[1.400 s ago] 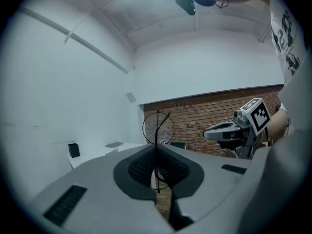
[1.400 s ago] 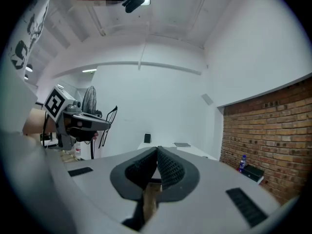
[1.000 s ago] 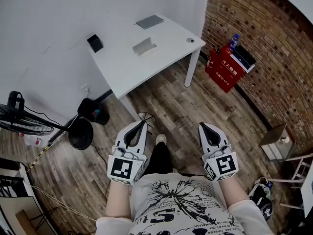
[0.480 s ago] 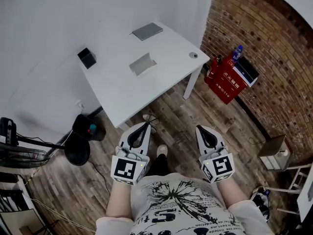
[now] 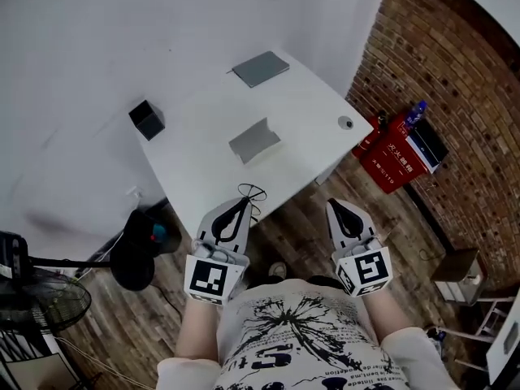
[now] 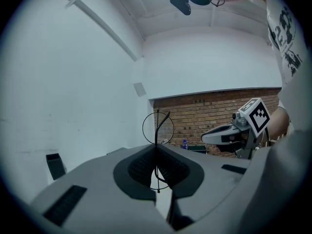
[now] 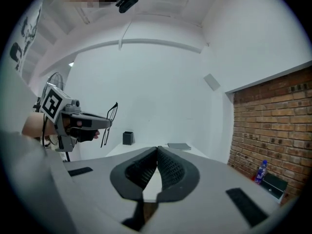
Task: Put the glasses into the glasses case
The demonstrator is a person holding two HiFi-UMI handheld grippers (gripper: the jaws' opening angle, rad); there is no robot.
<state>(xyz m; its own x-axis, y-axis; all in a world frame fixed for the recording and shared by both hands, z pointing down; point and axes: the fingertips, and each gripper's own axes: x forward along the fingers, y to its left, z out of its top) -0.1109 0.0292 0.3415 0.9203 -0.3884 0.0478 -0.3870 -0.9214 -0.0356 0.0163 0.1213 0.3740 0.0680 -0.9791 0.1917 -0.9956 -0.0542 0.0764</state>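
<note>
— What holds what on the table?

— The glasses case (image 5: pixel 255 140), grey, lies near the middle of the white table (image 5: pixel 203 169). It looks open, but its inside is too small to make out. A small black box (image 5: pixel 146 120) stands near the left edge, too dark inside to tell what it holds. A flat grey slab (image 5: pixel 261 68) lies at the far corner and a small round thing (image 5: pixel 346 123) near the right edge.

— And the room?

— White walls stand behind the table, a brick wall (image 5: pixel 455 63) to the right and a wooden floor (image 5: pixel 284 234) below. A red box (image 5: pixel 396 154) sits against the bricks with a blue bottle (image 5: pixel 417 109) by it. A fan (image 5: pixel 32 295) stands low at the left.

— Where are the glasses?

— The glasses (image 5: pixel 253 192) are pinched in the left gripper (image 5: pixel 242 205), its jaws closed on the thin wire frame, with one round rim standing above the tips. They hang over the table's near edge, apart from the case, which lies further in. The right gripper (image 5: pixel 335 206) has its jaws pressed together with nothing between them, over the floor just beside the table.
</note>
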